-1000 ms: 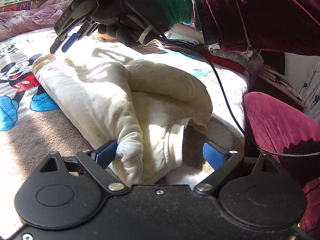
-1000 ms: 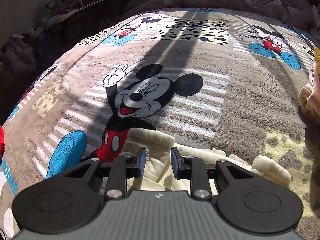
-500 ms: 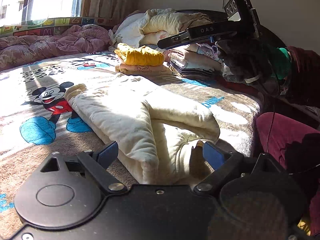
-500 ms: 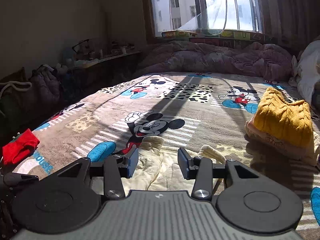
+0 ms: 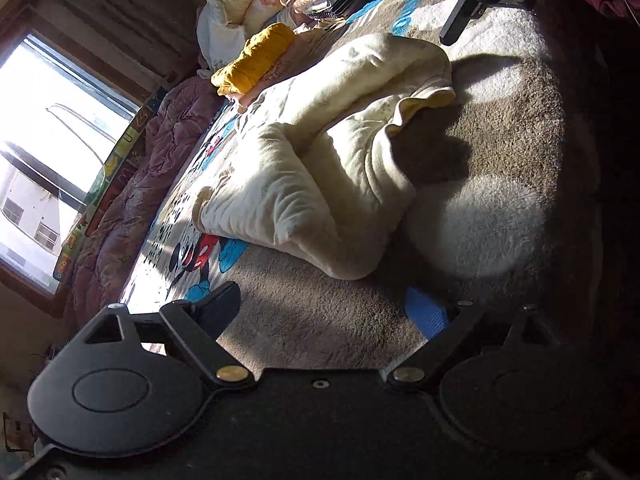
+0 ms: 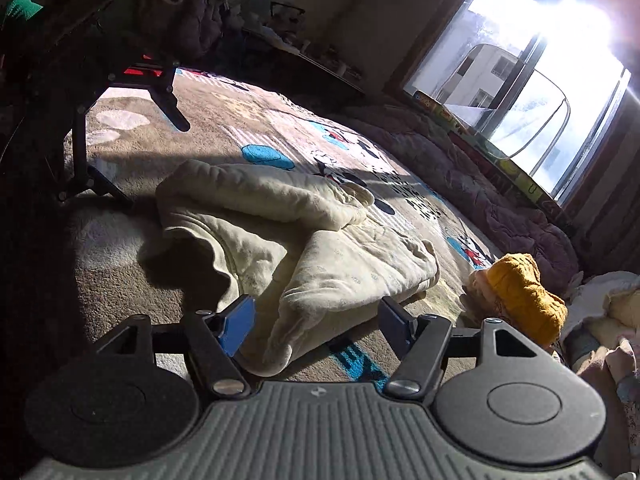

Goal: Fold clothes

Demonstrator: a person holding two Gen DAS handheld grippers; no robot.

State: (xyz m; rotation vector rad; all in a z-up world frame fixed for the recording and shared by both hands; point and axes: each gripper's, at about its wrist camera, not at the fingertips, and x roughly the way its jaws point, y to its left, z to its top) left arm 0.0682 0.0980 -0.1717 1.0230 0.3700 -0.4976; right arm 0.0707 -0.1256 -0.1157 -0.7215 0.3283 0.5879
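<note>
Within the last second we have let go of the cream fleece garment (image 5: pixel 320 168) with both tools. The right gripper (image 6: pixel 316 320), whose jaws were nearly together over the cloth a second ago, now has them wide apart, with a folded edge lying loosely between them, gripped by neither. The left gripper (image 5: pixel 332 310) has pulled back from the near end it straddled: its jaws stand apart over the bare cartoon-print blanket (image 5: pixel 320 312). The garment rests on that blanket, its 2 long sections doubled over into a rough V. We judge this fold set down but still bulky. The folded mustard knit (image 6: pixel 524 292) sits just beyond on another folded piece.
</note>
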